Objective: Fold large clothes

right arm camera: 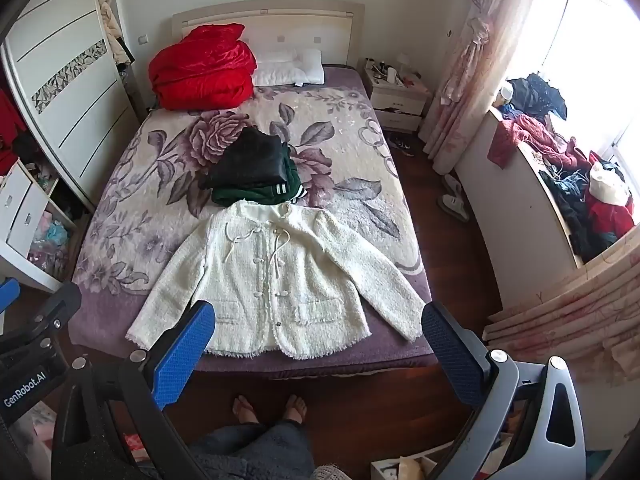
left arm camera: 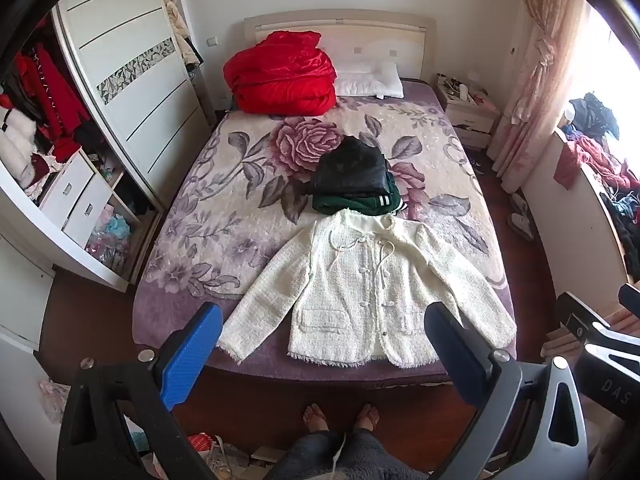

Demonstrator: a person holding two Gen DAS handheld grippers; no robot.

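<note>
A cream tweed jacket (left arm camera: pixel 360 288) lies flat, front up, sleeves spread, at the foot of the bed; it also shows in the right wrist view (right arm camera: pixel 276 280). Behind it sits a stack of folded clothes, a black garment (left arm camera: pixel 350 170) on a green one (left arm camera: pixel 360 202), also in the right wrist view (right arm camera: pixel 252 164). My left gripper (left arm camera: pixel 324 320) is open and empty, held above the foot of the bed. My right gripper (right arm camera: pixel 320 322) is open and empty, beside it to the right.
The bed (left arm camera: pixel 192 312) has a floral blanket, a red quilt (left arm camera: pixel 280 74) and a white pillow (left arm camera: pixel 368 80) at its head. An open wardrobe (left arm camera: pixel 80 152) stands left. A nightstand (right arm camera: pixel 396 96) and a clothes-piled sill (right arm camera: pixel 560 168) stand right. The person's bare feet (left arm camera: pixel 340 416) are on the floor.
</note>
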